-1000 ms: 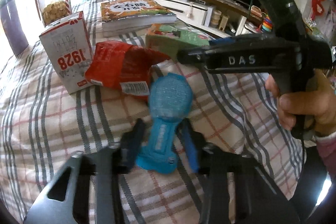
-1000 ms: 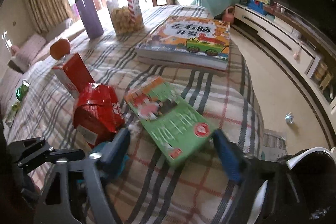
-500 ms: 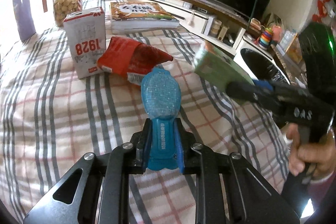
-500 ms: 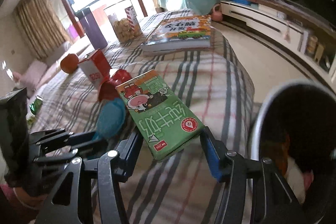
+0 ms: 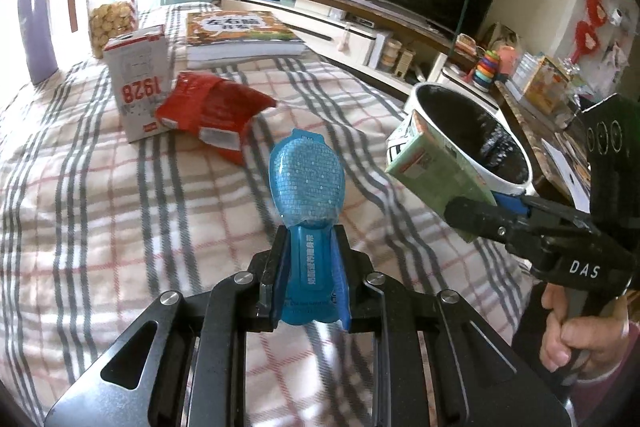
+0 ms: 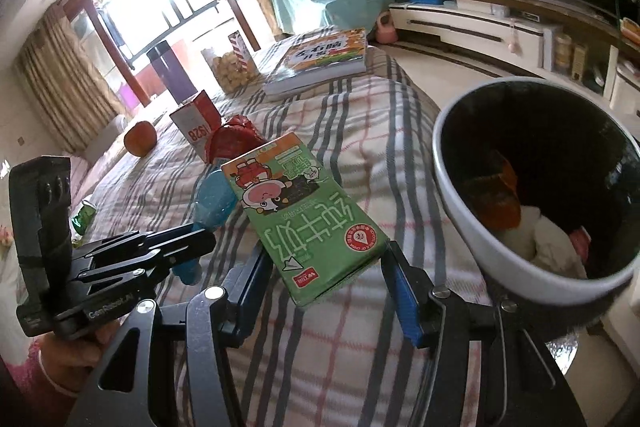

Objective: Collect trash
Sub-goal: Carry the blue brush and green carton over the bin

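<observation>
My left gripper [image 5: 308,279] is shut on a blue plastic package [image 5: 308,187] and holds it above the checked bedspread [image 5: 120,207]. My right gripper [image 6: 328,287] is shut on a green milk carton [image 6: 308,219] and holds it beside the white trash bin [image 6: 468,211], which has trash inside. The carton [image 5: 436,171] and the bin [image 5: 520,189] also show in the left wrist view, at the right. A red snack bag [image 5: 212,111] and a white and red "1928" carton [image 5: 138,87] lie on the bed further back.
A thick book [image 5: 240,35], a jar of snacks [image 5: 112,15] and a purple bottle [image 5: 36,31] stand at the far end of the bed. An orange [image 6: 140,143] lies at the left. A TV cabinet [image 5: 360,31] runs along the right wall.
My left gripper closed on the blue package and lifted it. My right gripper closed on the green carton, lifted it off the bed and carried it right, to the bin.
</observation>
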Tool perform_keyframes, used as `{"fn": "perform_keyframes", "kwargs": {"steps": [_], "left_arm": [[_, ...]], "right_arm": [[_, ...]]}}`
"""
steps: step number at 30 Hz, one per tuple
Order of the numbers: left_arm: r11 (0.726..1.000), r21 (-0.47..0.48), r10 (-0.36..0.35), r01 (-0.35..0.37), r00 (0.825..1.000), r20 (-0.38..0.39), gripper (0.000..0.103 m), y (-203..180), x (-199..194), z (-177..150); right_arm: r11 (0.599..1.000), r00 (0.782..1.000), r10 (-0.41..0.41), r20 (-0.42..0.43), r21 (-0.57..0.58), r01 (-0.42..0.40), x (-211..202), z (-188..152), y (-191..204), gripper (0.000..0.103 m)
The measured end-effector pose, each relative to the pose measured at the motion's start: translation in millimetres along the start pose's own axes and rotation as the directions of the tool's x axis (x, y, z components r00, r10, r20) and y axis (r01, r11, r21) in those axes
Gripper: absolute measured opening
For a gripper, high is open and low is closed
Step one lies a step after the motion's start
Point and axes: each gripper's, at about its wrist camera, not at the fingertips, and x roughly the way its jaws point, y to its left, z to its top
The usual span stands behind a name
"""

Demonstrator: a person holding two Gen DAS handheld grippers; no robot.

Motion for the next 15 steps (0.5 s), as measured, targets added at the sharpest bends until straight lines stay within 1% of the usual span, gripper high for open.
{"fn": "perform_keyframes", "kwargs": {"steps": [7, 10, 12, 13, 15], "left_arm": [[1.0, 0.01, -0.009, 0.009, 1.0, -0.002, 0.018, -9, 0, -5], [1.0, 0.006, -0.003, 0.003, 1.0, -0.005, 0.018, -6, 0, -6], [1.0, 0.0, 0.0, 0.0, 1.0, -0.005, 0.018, -3, -1, -7], [1.0, -0.005, 0.002, -0.002, 1.0, -0.006, 0.018, -1, -1, -7], [1.0, -0.01, 0.004, -0.004, 1.0, -0.004, 0.018, 1, -3, -9]], "right_arm": [[1.0, 1.0, -0.017, -0.006, 0.024, 0.017, -8, -15, -5, 0.057], [1.0, 0.999, -0.022, -0.027, 0.004, 0.022, -3, -18, -2, 0.058], [0.999, 0.999, -0.02, -0.029, -0.033, 0.019, -1, -18, 3, 0.06], [0.998, 0.999, -0.019, -0.027, -0.054, 0.018, -2, -19, 6, 0.062], [0.99, 0.999, -0.037, -0.013, -0.135, 0.035, -2, -14, 14, 0.073]]}}
